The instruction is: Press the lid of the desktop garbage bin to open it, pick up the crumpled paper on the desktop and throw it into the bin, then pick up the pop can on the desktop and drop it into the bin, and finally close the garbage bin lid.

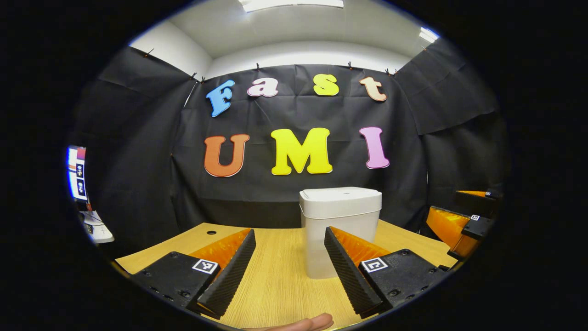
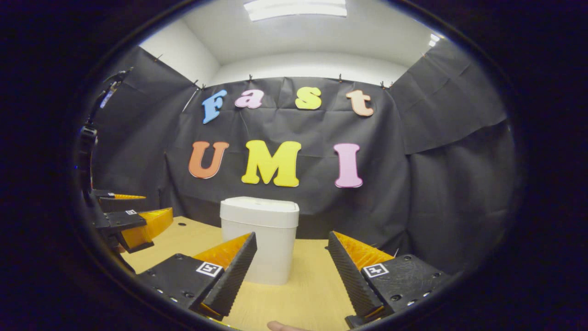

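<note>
Bin [image 1: 340, 230]: white, lid down, upright on the wooden surface [image 1: 275, 285] before the black wall.
Left tool [image 1: 289, 264]: fingers spread, empty.
Right tool [image 2: 291, 271]: fingers spread, empty.

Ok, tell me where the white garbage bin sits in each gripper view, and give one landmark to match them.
Left gripper view: the garbage bin stands right of centre on the table, lid shut, partly behind the left tool's right finger.
Right gripper view: the bin stands left of centre, partly behind the right tool's left finger.
Shared landmark: the black cloth wall behind the bin.
</note>
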Demonstrator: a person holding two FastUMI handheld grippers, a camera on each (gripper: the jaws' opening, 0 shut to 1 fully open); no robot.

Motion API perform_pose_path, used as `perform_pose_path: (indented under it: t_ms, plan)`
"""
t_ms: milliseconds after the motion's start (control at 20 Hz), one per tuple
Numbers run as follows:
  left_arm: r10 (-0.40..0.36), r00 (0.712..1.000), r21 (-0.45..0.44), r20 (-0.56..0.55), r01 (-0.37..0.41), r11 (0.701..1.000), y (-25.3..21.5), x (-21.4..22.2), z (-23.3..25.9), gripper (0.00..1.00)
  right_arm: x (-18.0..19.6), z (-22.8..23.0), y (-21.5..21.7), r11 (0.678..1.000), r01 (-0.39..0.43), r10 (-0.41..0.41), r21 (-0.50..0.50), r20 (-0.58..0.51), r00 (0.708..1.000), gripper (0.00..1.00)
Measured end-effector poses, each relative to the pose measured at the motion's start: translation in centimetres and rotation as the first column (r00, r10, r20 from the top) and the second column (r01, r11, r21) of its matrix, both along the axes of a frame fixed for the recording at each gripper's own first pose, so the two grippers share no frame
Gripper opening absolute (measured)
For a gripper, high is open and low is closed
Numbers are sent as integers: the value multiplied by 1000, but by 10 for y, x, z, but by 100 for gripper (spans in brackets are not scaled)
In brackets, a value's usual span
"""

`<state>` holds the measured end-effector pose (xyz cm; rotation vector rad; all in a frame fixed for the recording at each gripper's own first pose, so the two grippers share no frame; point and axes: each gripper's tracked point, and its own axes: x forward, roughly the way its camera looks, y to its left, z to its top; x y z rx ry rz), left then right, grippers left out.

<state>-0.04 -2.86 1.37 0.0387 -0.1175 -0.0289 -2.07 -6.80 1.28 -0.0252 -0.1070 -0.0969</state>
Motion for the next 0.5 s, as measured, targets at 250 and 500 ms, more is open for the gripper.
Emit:
perform_pose_path:
  t_ms: [250,500]
  plan:
    - [-5,999,-25,-35,4,1000,6,8,-8,97,7,-15,5,999,-33,34,12,-56,998,95]
    - [-29,998,-13,-54,28,1000,-2,9,-14,97,13,-26,6,999,-24,27,35,-93,995,95]
